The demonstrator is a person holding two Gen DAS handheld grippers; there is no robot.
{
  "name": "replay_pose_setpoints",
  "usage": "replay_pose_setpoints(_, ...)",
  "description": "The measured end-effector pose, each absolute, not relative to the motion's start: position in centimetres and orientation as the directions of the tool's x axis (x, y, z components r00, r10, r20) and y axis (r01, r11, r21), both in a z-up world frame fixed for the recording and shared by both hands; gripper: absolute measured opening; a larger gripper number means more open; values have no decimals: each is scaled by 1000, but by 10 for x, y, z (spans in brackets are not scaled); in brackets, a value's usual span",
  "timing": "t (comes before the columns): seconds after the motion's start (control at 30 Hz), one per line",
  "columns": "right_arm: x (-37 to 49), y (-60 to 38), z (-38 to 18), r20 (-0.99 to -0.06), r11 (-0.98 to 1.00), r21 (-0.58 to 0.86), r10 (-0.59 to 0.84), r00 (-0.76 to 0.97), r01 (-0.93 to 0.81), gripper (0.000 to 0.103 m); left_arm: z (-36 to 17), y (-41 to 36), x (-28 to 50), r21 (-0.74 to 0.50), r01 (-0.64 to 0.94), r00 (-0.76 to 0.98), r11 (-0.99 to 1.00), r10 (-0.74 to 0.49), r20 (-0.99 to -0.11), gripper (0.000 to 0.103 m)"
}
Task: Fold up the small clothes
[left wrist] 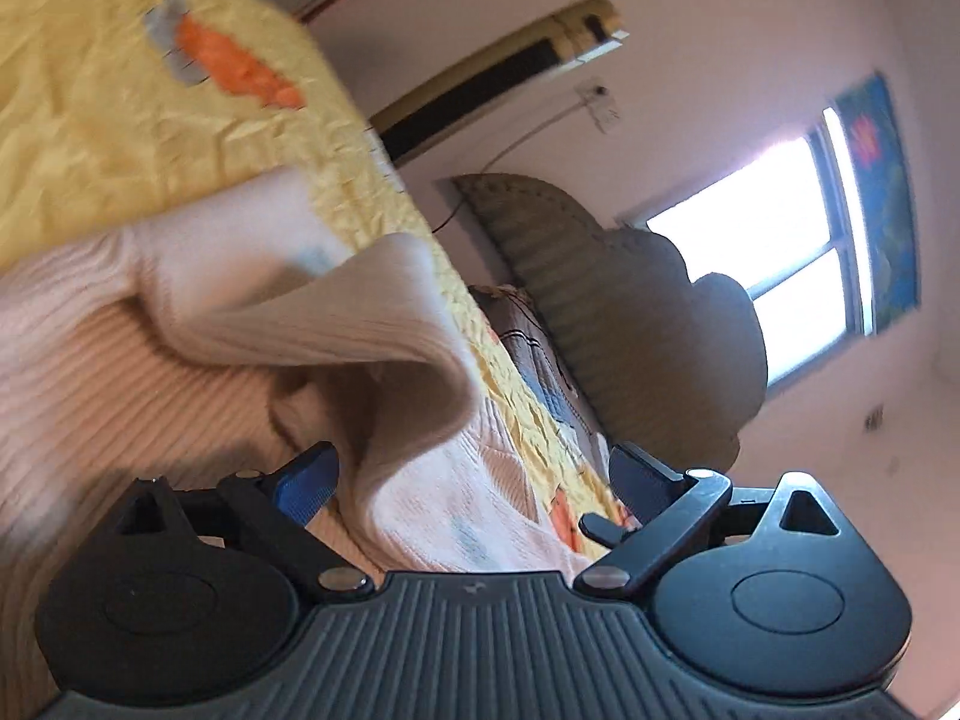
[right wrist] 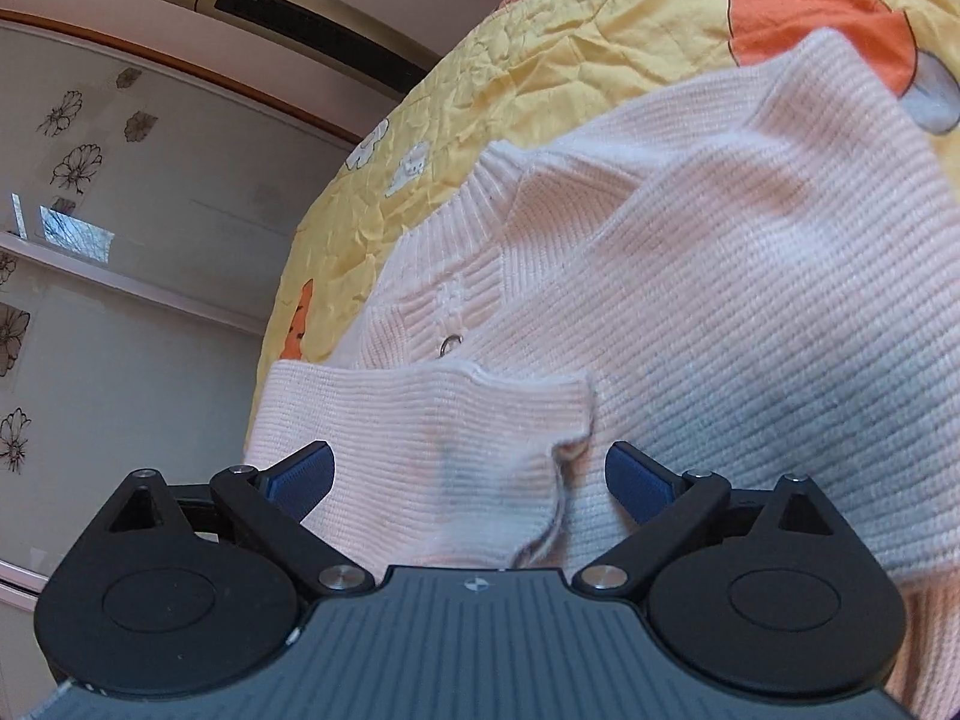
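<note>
Ribbed pale-pink knit sweater point(left wrist: 198, 324), small in cut, lies on a crinkled yellow quilted bedspread with orange cartoon prints point(left wrist: 90, 120), and the step in hand, by my judgement, is taking hold of raised portions of the knit to carry a fold across the body. To do it well, each tool should close on a single doubled edge rather than a loose bunch, both should travel level with one another so the fold line runs straight, and the knit should be laid down, not dragged, since the soft bedspread beneath would likely wrinkle with it. Left view: the left gripper point(left wrist: 474, 480) stands wide open, its blue-padded fingers point(left wrist: 306, 480) spread well apart, holding nothing; a standing ridge of the sweater rises between them, nearer the left-hand pad, with the rest of the garment spreading away to the left. A padded grey scalloped headboard point(left wrist: 630, 312) and a bright window point(left wrist: 774, 252) sit beyond, clear of the work. Right view: the right gripper point(right wrist: 471, 477) is likewise wide open and empty; a folded-over flap with a frayed corner point(right wrist: 456, 438) lies between its fingers, touching neither pad as far as can be seen. The ribbed collar point(right wrist: 498, 174) lies further ahead, and the bulk of the sweater extends to the right.
</note>
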State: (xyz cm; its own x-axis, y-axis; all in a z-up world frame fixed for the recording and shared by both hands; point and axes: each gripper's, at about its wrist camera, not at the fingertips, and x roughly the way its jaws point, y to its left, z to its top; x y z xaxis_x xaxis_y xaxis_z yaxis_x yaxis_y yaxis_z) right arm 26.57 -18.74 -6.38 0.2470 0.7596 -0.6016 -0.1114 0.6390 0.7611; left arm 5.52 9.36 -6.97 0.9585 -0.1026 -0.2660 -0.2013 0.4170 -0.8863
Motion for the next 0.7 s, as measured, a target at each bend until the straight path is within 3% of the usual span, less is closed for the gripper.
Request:
replay_pose_setpoints(0.13,260,-174,-64,-575,604,789,791,210,-114,99,-88,122,54,-960,-225,965,167,-98,-243,97)
replay_pose_setpoints(0.17,260,-170,-65,-568,595,796,797,205,-110,95,-91,127,54,-967,-224,967,123,-94,-236,97)
replay_pose_setpoints(0.23,260,-162,-65,-572,602,790,792,214,-116,67,-97,139,56,-972,-230,969,45,-79,-233,97)
replay_pose_setpoints(0.27,260,-156,-67,-601,632,764,771,213,-132,18,-99,143,58,-970,-242,967,18,-73,-243,97)
replay_pose_setpoints(0.3,259,-150,-68,-646,677,722,733,213,-142,12,-103,148,60,-968,-251,965,-9,-76,-249,97)
replay_pose_setpoints(0.4,254,-140,-64,-654,696,690,717,242,-197,12,-102,156,69,-962,-267,963,-54,-60,-264,97)
replay_pose_setpoints(0.47,255,-141,-45,-590,640,736,767,254,-221,12,-102,159,71,-954,-289,957,-79,-21,-288,96)
replay_pose_setpoints(0.5,256,-143,-29,-545,606,757,792,274,-246,12,-101,159,71,-946,-312,949,-85,11,-314,83)
replay_pose_setpoints(0.53,257,-145,-10,-504,580,765,810,300,-280,12,-98,159,73,-933,-354,934,-60,29,-356,47)
replay_pose_setpoints(0.57,258,-150,9,-467,559,767,823,322,-316,12,-95,160,78,-910,-415,910,-7,20,-415,31)
replay_pose_setpoints(0.6,259,-155,28,-433,542,766,832,347,-344,12,-96,160,83,-891,-454,891,26,5,-454,21)
replay_pose_setpoints(0.7,269,-183,60,-364,520,761,837,409,-387,12,-106,155,85,-869,-487,872,90,1,-489,21)
